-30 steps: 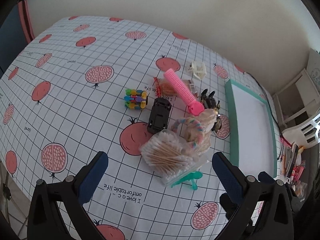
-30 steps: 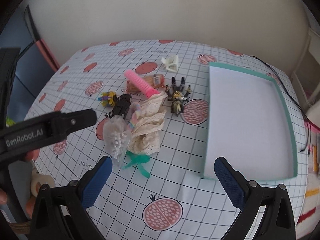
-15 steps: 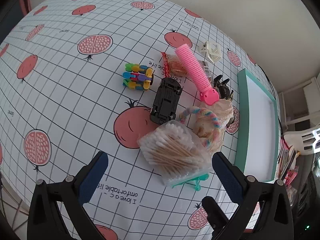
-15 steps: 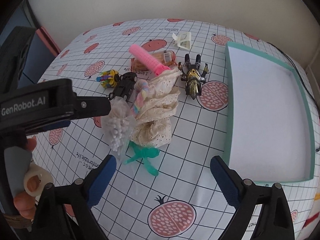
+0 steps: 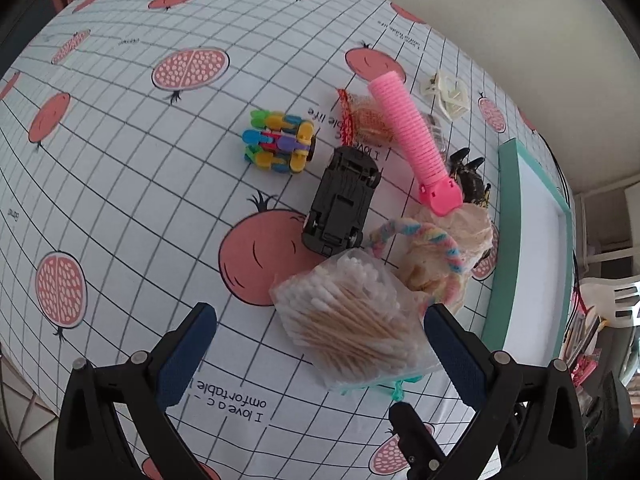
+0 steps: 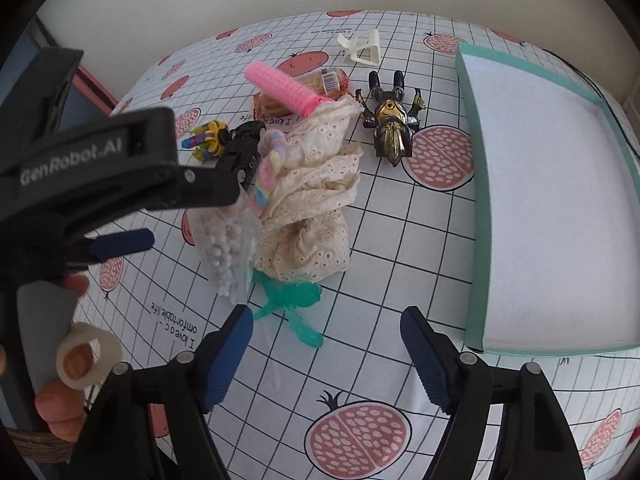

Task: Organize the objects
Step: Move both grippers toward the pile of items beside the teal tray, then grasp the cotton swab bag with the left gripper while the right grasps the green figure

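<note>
Nearest to me, my left gripper point(image 5: 316, 344) hung with its jaws spread wide and nothing between them, poised over the bag of cotton swabs point(image 5: 352, 320). The bag's near end lay between the blue pads, though I could not tell whether either pad touched it. My right gripper point(image 6: 326, 354) was likewise parted and empty, held over bare tablecloth point(image 6: 384, 280) just short of the teal plastic piece point(image 6: 296, 308), which lay partly under the bag and the cream lace cloth point(image 6: 316, 200).

In the right wrist view, my left gripper's black body crossed the left side, with fingers of the hand point(image 6: 60, 392) holding it at the edge.

Just beyond the swabs, a pastel twisted hair tie point(image 5: 436, 248) rested on the lace cloth. Beside it to the left lay a black toy car point(image 5: 342, 208), wheels up. Further left, apart from the car, sat a multicoloured block toy point(image 5: 280, 142). A pink ribbed roller point(image 5: 412, 144) slanted across a clear snack packet point(image 5: 368, 122), its clasp end touching the lace.

To the right of the heap, a black-and-gold action figure point(image 6: 392, 120) lay flat on the cloth, near the teal tray point(image 6: 478, 208), whose white inside held nothing. Farthest off, near the wall, stood a cream hair claw point(image 6: 362, 46) on its own.
</note>
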`<state>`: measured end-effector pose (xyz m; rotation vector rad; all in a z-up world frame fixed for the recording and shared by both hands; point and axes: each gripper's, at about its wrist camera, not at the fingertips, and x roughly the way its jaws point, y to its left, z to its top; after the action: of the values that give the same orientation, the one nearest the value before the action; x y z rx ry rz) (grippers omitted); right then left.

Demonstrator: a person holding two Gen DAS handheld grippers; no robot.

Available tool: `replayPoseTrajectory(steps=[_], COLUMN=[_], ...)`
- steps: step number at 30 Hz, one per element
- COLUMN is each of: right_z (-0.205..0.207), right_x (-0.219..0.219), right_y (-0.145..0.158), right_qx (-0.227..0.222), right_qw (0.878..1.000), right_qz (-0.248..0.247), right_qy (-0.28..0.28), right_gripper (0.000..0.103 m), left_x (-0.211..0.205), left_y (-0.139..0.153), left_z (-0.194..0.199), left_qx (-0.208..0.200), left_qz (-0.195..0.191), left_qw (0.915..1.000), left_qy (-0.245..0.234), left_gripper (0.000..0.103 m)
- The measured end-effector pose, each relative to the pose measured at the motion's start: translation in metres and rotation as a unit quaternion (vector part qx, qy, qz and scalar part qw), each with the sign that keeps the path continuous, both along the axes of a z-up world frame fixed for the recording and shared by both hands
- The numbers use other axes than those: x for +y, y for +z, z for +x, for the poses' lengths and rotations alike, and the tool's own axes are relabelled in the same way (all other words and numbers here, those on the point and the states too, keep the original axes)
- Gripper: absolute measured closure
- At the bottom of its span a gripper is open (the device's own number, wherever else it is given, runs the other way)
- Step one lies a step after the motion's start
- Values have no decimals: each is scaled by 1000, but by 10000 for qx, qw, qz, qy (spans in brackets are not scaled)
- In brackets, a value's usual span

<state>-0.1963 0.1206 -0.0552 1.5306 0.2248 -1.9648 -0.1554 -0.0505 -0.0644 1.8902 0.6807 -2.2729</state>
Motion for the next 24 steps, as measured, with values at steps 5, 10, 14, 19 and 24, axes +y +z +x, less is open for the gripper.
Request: replayPoseTrajectory(steps=[5, 10, 14, 19, 24], right_z=[-8, -11, -10, -11, -12], right_x=[1, -1, -4, -5, -6], right_y=[-1, -5, -3, -4, -7], right_qx=[-180, -347, -316, -379, -438], right_qw=[9995, 9985, 9982, 9974, 9967], right_qz=[-234, -378, -480, -574, -634], right_qy=[-143, -174, -176, -197, -251], right_gripper=[37, 47, 52, 56, 65], left_x=[3, 5, 5, 9, 9], left_y=[-4, -5, -6, -6, -8], left_z=[0, 0, 0, 0, -3], left_qx=[-62, -60, -62, -55, -77], left_qz=[9, 42, 212, 177, 215], left_qw=[10000, 10000, 9997, 9997, 9995], left_qy=[-8, 49, 102, 142, 216], left_gripper=[0, 1, 9, 9, 9])
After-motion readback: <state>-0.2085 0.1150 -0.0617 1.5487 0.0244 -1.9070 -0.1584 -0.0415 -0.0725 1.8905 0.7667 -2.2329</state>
